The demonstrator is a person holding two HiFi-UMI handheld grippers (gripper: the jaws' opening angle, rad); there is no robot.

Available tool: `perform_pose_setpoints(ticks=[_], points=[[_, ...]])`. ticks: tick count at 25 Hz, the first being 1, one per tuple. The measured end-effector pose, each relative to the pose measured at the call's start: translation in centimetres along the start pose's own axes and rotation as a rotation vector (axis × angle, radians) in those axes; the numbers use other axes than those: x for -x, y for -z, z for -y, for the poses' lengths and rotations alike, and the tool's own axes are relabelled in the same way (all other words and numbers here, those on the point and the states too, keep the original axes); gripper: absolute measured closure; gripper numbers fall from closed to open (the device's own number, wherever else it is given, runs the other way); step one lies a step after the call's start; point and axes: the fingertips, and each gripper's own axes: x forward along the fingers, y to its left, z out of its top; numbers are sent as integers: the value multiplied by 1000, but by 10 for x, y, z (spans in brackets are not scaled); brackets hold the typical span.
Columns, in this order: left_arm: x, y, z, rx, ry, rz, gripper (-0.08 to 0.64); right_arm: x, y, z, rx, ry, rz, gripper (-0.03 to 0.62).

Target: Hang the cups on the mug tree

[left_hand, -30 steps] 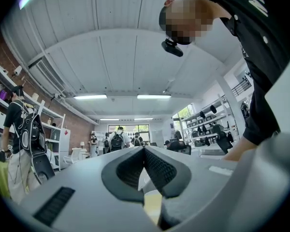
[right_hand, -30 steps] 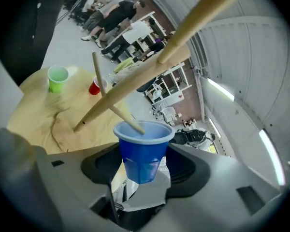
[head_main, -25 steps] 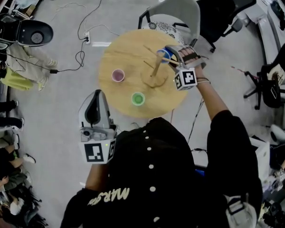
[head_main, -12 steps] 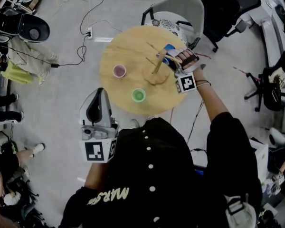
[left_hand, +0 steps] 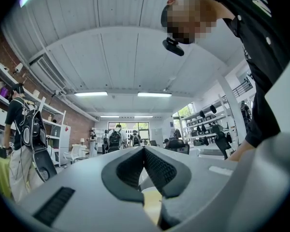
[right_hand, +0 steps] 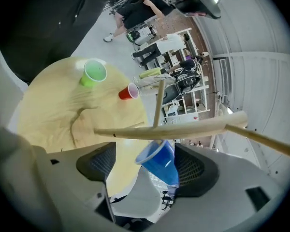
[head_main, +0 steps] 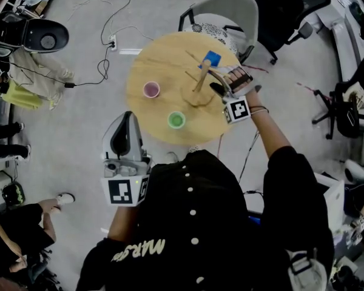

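Big picture: round table (head_main: 147, 62), with the mug tree (head_main: 199, 83) upright near its middle.

Idle side is the left gripper (head_main: 124, 123), held off the table's near edge. Its own view shows the pads pressed together with nothing between them.

Working side is the right gripper (head_main: 221, 82), at the tree and angled down into it. Its jaws have just been opening and stand wide. Between them is the blue cup (right_hand: 159, 161), hanging tilted under a peg (right_hand: 193, 125) with its mouth up toward the peg. The left pad is well clear of the cup. The right pad is just beside the cup wall, maybe touching; can't tell. My read: one cup hung, release in hand.

The green cup (head_main: 176, 121) and pink cup (head_main: 151, 90) stand upright on the table, apart from each other, on the tree's left. Neither is hung yet.

Risks, as I judge them:
- The right pad drags the cup on the way out. It's a thin, light cup against a grippy pad, so side contact could slide it along the peg and off the tip.
- The peg crosses right over the jaws, so backing out upward would knock it and rock or tip the tree.
- I can't tell how deep the peg sits in the cup. If only the rim is caught, a small bump drops it.
- Next pickups: the cups look soft, and a hard squeeze would buckle one.
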Motion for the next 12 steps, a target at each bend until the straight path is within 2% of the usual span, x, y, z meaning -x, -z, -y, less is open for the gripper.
perform_pose_setpoints(ticks=[3, 7, 10, 12], points=[[0, -1, 2, 1, 9, 7, 566, 6, -5, -6, -22, 2, 8, 225], [2, -1, 4, 6, 25, 8, 566, 12, -8, -6, -104, 15, -5, 225], [1, -1, 4, 7, 33, 11, 565, 20, -6, -1, -254, 50, -13, 225], [-1, -1, 5, 9, 37, 12, 565, 31, -3, 8, -421, 88, -15, 225]])
